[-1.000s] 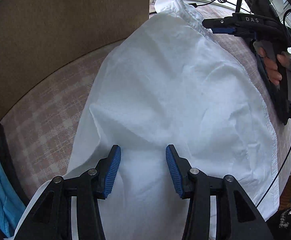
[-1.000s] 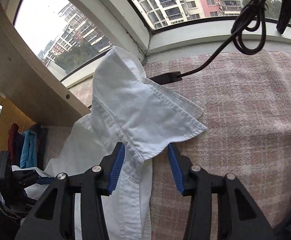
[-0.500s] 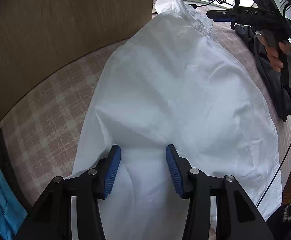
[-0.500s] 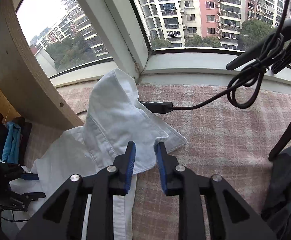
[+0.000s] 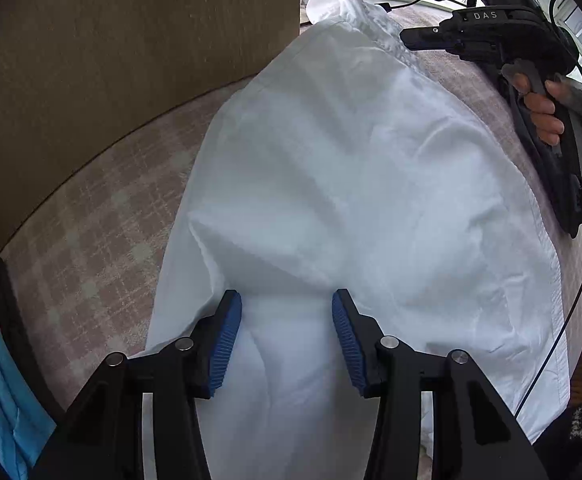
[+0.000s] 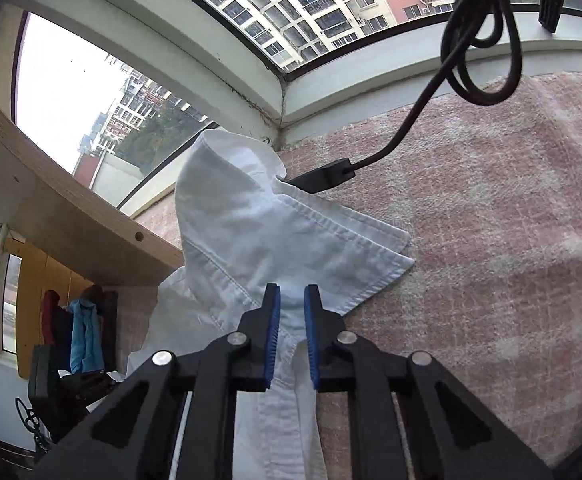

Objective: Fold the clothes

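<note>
Right now, shirt: a white shirt (image 5: 355,184) is lying spread across the pink checked cover (image 5: 91,240), collar (image 6: 291,232) pointing toward the window corner
Left gripper: the left gripper (image 5: 287,336) is hovering over the lower part of the shirt, its blue pads (image 5: 225,340) standing wide apart with nothing between them
Right gripper: the right gripper (image 6: 291,336) is pinching the fabric just below the collar, fingers nearly together on it
Hand: a hand (image 5: 543,112) is squeezing the right gripper's handle
Cable: a black cable (image 6: 443,64) is hanging beyond the collar
</note>
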